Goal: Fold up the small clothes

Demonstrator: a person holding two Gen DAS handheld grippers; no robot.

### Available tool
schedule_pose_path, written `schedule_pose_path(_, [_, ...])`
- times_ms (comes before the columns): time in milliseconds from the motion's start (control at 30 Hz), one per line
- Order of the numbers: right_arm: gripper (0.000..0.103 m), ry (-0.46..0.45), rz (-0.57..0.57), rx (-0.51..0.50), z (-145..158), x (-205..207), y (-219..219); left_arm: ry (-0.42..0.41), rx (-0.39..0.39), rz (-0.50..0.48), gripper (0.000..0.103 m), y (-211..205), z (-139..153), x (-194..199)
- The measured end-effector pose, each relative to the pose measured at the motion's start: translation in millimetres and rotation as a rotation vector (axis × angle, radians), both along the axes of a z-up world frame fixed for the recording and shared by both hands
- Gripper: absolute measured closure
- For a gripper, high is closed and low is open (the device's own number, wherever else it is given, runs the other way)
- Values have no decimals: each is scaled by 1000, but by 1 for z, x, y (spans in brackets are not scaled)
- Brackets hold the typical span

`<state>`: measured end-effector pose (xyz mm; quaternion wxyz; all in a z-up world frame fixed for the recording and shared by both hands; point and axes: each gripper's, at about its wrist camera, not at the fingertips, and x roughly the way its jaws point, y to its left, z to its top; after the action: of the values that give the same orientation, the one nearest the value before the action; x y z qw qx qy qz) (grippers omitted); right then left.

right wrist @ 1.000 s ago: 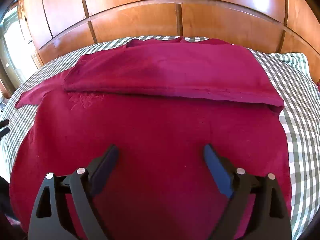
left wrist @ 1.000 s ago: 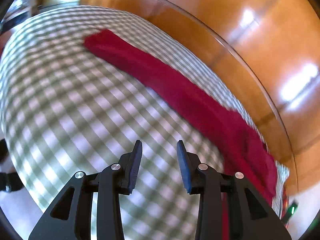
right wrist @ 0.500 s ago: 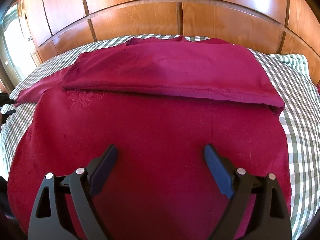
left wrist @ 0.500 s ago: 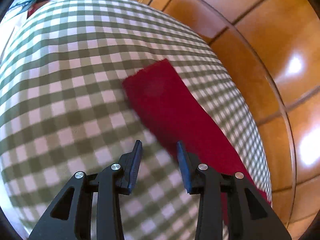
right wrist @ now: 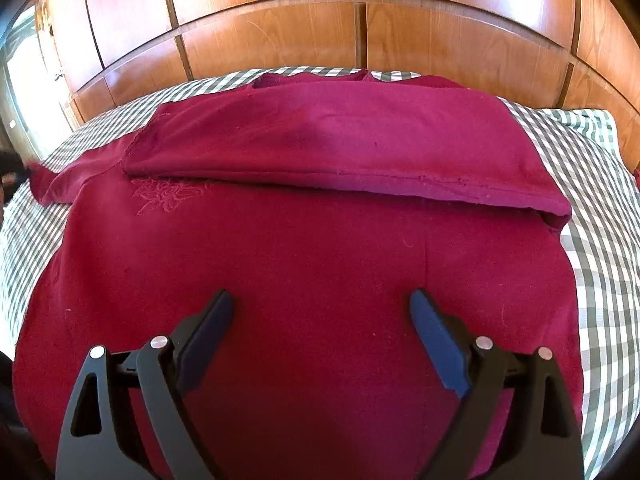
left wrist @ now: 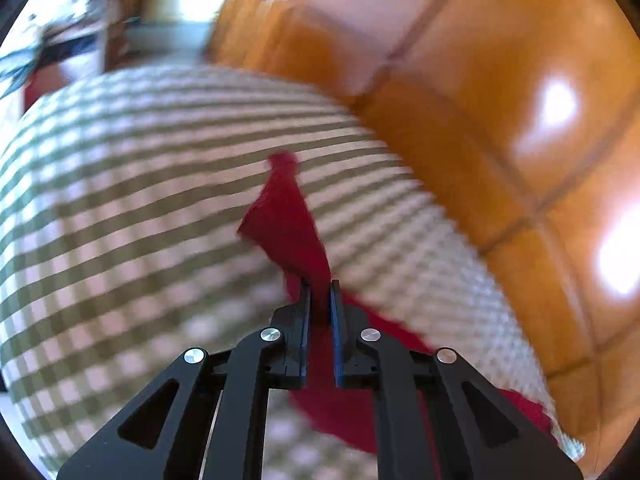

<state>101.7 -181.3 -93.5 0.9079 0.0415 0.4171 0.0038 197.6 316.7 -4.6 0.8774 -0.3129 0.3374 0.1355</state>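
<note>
A dark red long-sleeved top [right wrist: 312, 248] lies flat on the checked bed sheet [right wrist: 600, 264]. One sleeve [right wrist: 340, 148] is folded across its upper part. The other sleeve [right wrist: 60, 184] stretches out to the left. In the left wrist view my left gripper [left wrist: 320, 285] is closing its jaws on the end of that sleeve [left wrist: 286, 220], with the red cloth pinched between the pads and its tip raised off the sheet. The view is blurred by motion. My right gripper [right wrist: 321, 296] hovers wide open over the body of the top, with nothing between its fingers.
A glossy wooden panelled headboard [right wrist: 280, 20] runs along the far side of the bed and shows again as a headboard [left wrist: 500, 80] in the left wrist view. The green-and-white sheet [left wrist: 120, 200] extends left of the garment. A pillow [right wrist: 588, 128] lies at the far right.
My left gripper travelled along the outstretched sleeve to its end and closed on it, and the sleeve tip now stands lifted. The right gripper and the body of the top have not moved.
</note>
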Motion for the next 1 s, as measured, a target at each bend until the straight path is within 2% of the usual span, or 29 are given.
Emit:
schedule_pose_path(133, [13,-3,3,10,0,-1,-2,-151,39,-216,96,-91,51,-4])
schedule_pose_path(233, [13,-4,4,22,1,-1,-3,-217,33,-397,96,-170,66,-8])
schedule_pose_path(300, [13,-5,7,58,4,-2,-8,-233,16,-517,96,-221,64,-11])
schedule_pose_path(367, [15,-8,10,96,10,-3,-13,-221,53,-649,96,-283,53,-18])
schedule_pose_path(433, [18,-14,2,154,19,-6,-24,-175,75,-771,96,-337,31,-24])
schedule_pose_path(533, [25,-25,-15,291,32,-9,-49,-92,124,-875,92,-384,-4,-33])
schedule_pose_path(633, [27,-52,-5,372,47,-6,-64,-17,100,-899,82,-394,-33,-38])
schedule_pose_path(700, [29,-61,10,428,54,1,-69,-4,105,-914,82,-393,-38,-51])
schedule_pose_path(800, [32,-48,32,522,58,19,-70,-25,109,-904,63,-375,-35,-69])
schedule_pose_path(867, [38,-22,35,583,54,40,-65,-33,108,-891,62,-365,-37,-82])
schedule_pose_path(1000, [47,35,33,568,44,74,-45,-28,113,-842,62,-343,-39,-86])
